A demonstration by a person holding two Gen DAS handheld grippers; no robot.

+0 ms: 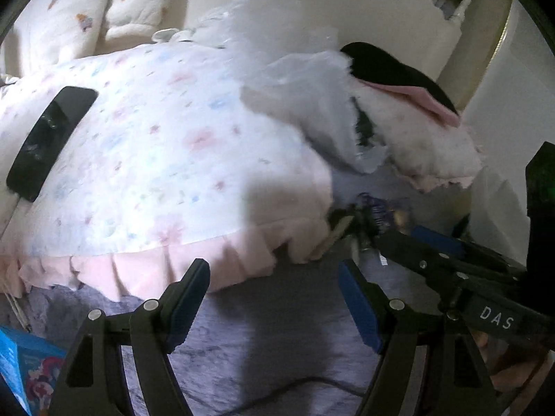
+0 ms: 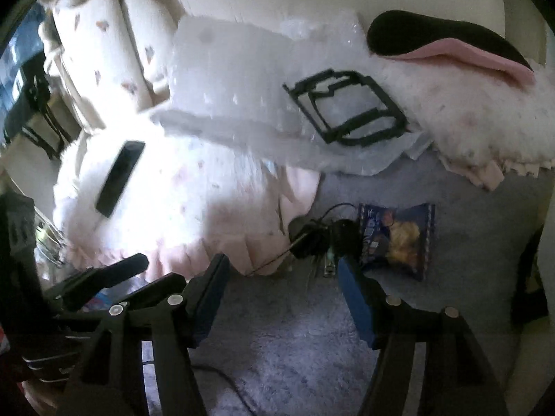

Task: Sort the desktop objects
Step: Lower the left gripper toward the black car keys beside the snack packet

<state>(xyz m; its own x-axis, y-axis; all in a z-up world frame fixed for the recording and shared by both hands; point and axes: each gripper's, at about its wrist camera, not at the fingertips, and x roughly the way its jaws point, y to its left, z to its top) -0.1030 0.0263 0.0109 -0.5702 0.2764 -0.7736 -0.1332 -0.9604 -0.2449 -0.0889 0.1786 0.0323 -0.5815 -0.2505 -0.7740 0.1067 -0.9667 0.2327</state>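
A black phone (image 1: 48, 142) lies on a floral pillow with a pink frill (image 1: 166, 159); it also shows in the right wrist view (image 2: 119, 176). A blue snack packet (image 2: 399, 239) lies on the grey-lilac blanket (image 2: 468, 208), next to a bunch of black keys and a cable (image 2: 312, 239). A black plastic frame (image 2: 347, 107) rests on white foam packing (image 2: 236, 79). My left gripper (image 1: 274, 298) is open and empty before the pillow's frill. My right gripper (image 2: 281, 294) is open and empty, its right fingertip close to the keys.
A plush pillow with a black and pink ear (image 2: 451, 45) lies at the right. A blue printed box (image 1: 24, 374) sits at the lower left. A cream padded headboard (image 1: 86, 10) stands behind. A thin cable (image 2: 225, 378) runs over the blanket.
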